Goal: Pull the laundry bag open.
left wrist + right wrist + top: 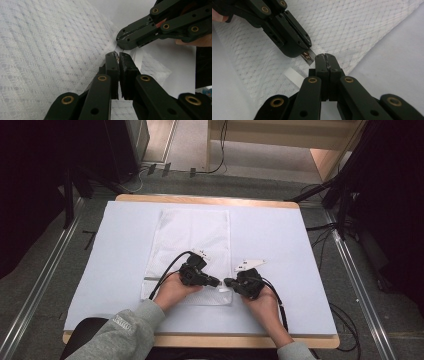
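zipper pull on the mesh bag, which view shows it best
The right gripper view: the zipper pull shows close up, coppery, at the tip of the left gripper. In the left gripper view the jaws hide it. In the high view the mesh bag shows, the pull too small to make out.

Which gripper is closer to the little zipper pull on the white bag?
Left. The left gripper has the zipper pull pinched at the tip of its jaws. The right gripper pinches the bag edge just beside it.
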Available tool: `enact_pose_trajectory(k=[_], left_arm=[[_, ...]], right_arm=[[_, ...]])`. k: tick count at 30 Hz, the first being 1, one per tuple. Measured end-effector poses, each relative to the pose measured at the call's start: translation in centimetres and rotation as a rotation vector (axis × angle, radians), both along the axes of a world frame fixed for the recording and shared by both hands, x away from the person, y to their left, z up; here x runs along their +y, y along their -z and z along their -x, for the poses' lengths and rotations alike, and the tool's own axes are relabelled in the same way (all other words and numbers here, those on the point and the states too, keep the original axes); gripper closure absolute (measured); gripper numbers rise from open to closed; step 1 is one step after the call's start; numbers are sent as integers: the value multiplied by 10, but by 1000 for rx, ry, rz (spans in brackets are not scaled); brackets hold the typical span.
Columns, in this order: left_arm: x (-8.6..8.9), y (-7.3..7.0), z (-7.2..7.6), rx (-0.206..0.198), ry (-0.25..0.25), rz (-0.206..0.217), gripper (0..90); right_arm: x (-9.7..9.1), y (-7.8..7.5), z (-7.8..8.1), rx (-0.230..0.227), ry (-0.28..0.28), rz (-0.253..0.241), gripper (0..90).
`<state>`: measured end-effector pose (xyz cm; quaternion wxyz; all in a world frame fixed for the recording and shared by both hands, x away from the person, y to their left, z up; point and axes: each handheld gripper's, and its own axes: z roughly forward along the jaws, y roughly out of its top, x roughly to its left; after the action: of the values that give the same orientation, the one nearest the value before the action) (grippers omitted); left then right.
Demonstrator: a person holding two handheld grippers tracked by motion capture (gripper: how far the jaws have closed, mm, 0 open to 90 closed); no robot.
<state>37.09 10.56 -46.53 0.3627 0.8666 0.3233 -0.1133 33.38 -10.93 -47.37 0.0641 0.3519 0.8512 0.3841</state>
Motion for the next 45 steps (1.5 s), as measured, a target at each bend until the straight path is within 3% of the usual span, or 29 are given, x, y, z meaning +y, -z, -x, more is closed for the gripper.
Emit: enact_pose_trajectory(k=[14, 16, 20, 30, 45], left_arm=[[7, 0, -8, 101, -23, 14, 882], [14, 1, -12, 144, -53, 39, 882], [21, -1, -15, 173, -43, 42, 881], [25, -2, -16, 199, -34, 35, 881], [49, -14, -16, 182, -40, 41, 880]], right_arm=[[-1, 3, 1, -25, -29, -15, 900], [0, 2, 2, -23, -22, -9, 900], [-1, 3, 2, -22, -23, -14, 900], [-1, 3, 2, -25, -28, -16, 900], [-3, 3, 0, -19, -33, -25, 900]])
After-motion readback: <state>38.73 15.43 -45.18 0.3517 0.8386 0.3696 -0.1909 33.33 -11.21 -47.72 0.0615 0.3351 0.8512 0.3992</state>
